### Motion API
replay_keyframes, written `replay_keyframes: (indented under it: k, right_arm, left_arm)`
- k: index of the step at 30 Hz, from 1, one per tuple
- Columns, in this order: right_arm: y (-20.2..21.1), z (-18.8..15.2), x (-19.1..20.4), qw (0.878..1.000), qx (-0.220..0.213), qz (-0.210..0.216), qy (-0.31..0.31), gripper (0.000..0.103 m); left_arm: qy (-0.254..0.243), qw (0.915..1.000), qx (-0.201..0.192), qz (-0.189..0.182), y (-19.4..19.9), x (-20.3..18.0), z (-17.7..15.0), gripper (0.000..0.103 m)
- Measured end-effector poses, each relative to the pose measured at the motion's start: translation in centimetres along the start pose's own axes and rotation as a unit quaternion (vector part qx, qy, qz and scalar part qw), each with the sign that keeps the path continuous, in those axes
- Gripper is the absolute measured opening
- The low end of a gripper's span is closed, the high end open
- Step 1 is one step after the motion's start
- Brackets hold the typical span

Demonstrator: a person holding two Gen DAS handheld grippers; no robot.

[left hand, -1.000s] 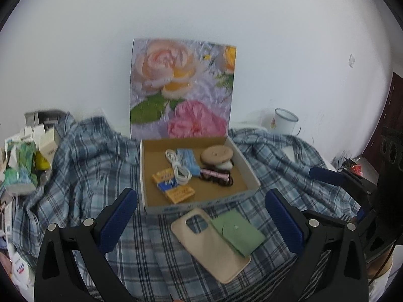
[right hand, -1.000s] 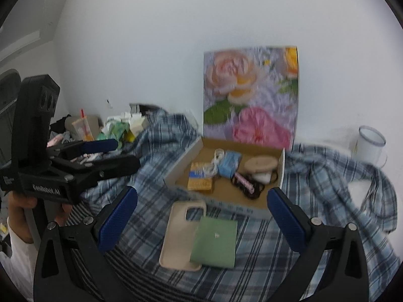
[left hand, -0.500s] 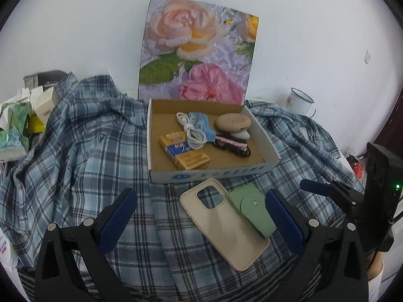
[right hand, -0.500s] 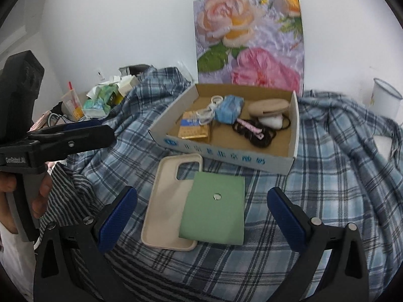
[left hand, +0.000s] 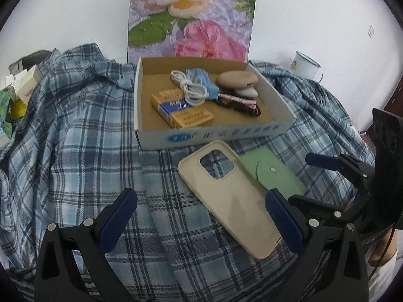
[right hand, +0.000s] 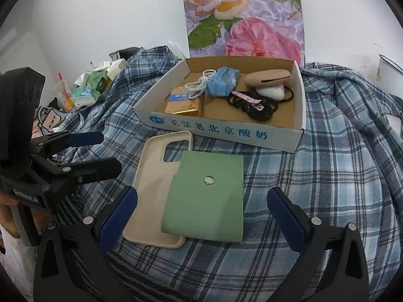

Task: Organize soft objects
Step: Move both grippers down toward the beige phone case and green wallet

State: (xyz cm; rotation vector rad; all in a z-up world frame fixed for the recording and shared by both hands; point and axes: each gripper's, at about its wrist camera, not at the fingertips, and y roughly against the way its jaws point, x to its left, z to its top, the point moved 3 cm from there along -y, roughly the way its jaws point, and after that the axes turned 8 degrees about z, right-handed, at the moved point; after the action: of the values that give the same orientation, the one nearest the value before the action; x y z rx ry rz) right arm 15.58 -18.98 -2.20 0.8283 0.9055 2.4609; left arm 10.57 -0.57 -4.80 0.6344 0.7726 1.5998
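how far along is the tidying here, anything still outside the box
Already in the cardboard box: white cable, blue mask, hair ties and other small items. In hand: nothing; left gripper and right gripper are both open. Left: beige phone case and the green pouch overlapping it, on the plaid cloth.

Over the last second both grippers have come down and forward toward the plaid shirt [left hand: 75,130]. The left gripper [left hand: 201,216], jaws wide as before, now hangs low over the beige phone case [left hand: 226,193], and the right gripper [right hand: 201,214], equally wide, over the green pouch [right hand: 206,196]. The cardboard box [right hand: 226,133] looms larger in both views; the flower picture [left hand: 191,15] runs off the top.
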Motion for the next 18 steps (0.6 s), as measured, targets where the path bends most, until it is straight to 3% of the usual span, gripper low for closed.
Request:
replay_keyframes:
  k: [5, 8, 14, 18]
  right_arm:
    - [-1.2, -0.4, -0.5, 1.000, 0.022, 0.004, -0.009, 0.102]
    - [-1.6, -0.6, -0.7, 0.999, 0.029, 0.010, -0.014, 0.095]
    - [-2.0, -0.8, -0.3, 0.999, 0.036, -0.003, 0.000, 0.092]
    - [-2.2, -0.8, 0.2, 0.999, 0.042, -0.020, 0.016, 0.080]
  left_arm:
    - [-0.005, 0.9999, 0.016, 0.004, -1.2, 0.2, -0.5, 0.103]
    - [-0.004, 0.9996, 0.028, -0.001, -1.9, 0.3, -0.6, 0.103]
    - [-0.001, 0.9992, 0.039, -0.009, -2.6, 0.4, -0.8, 0.103]
    - [0.000, 0.9992, 0.040, -0.009, -2.5, 0.3, -0.9, 0.103]
